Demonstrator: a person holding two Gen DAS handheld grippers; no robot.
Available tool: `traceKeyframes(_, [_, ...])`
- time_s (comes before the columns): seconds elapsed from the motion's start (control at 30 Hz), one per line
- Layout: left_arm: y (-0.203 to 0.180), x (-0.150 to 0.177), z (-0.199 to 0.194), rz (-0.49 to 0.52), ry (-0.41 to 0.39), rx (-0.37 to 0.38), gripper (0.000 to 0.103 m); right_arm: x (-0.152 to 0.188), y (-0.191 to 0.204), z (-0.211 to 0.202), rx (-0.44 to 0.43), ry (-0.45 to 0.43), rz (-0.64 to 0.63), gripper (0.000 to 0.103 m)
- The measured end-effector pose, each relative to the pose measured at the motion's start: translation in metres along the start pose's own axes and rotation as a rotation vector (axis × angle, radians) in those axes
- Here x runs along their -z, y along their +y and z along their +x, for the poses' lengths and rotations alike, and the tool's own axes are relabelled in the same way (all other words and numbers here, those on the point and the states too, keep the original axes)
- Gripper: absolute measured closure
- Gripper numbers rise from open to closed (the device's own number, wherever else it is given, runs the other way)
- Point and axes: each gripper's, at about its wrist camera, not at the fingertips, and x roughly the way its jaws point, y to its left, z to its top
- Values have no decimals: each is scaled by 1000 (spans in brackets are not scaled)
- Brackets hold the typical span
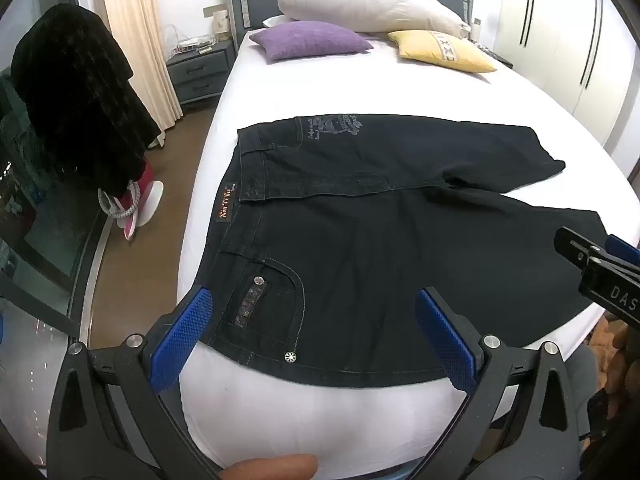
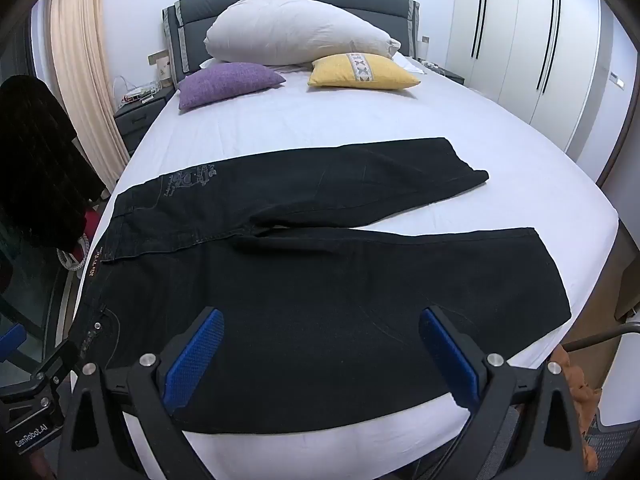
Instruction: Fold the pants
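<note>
The left gripper [image 1: 316,336] stands with its blue pads spread wide and nothing between them, tilted down over the near left part of the dark pants [image 1: 380,240], above the front pocket with its metal rivets; the pads do not touch the cloth. The right gripper [image 2: 322,354] is likewise wide open and empty, poised over the near leg of the pants [image 2: 320,300], further to the right. In the left wrist view the right gripper's black body shows at the right edge, and a fingertip [image 1: 272,468] of the person's hand shows at the bottom edge. The pants lie spread flat across the near end of the bed [image 2: 360,120], waistband to the left with an orange label, both legs running to the right and splayed apart, the far leg shorter-looking and angled away. Beyond them, at the far end by the headboard, rest a purple cushion [image 2: 228,80], a yellow cushion [image 2: 360,72] and a large white pillow [image 2: 296,32]. A white wardrobe [image 2: 520,40] stands on the right, a dark nightstand [image 1: 200,72] and cream curtain [image 1: 132,20] on the left
</note>
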Motion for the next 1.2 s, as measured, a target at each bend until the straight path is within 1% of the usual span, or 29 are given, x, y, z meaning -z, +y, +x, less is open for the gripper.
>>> traceKeyframes(0.2, [0, 0, 0, -2, -2, 2, 0, 4, -2, -7, -2, -7, -4, 3])
traceKeyframes(0.43, [3, 2, 3, -3, 0, 2, 0, 5, 4, 3, -2, 12, -14, 3])
traceKeyframes(1.2, [1, 4, 1, -3, 2, 1, 0, 4, 9, 4, -5, 14, -26, 3])
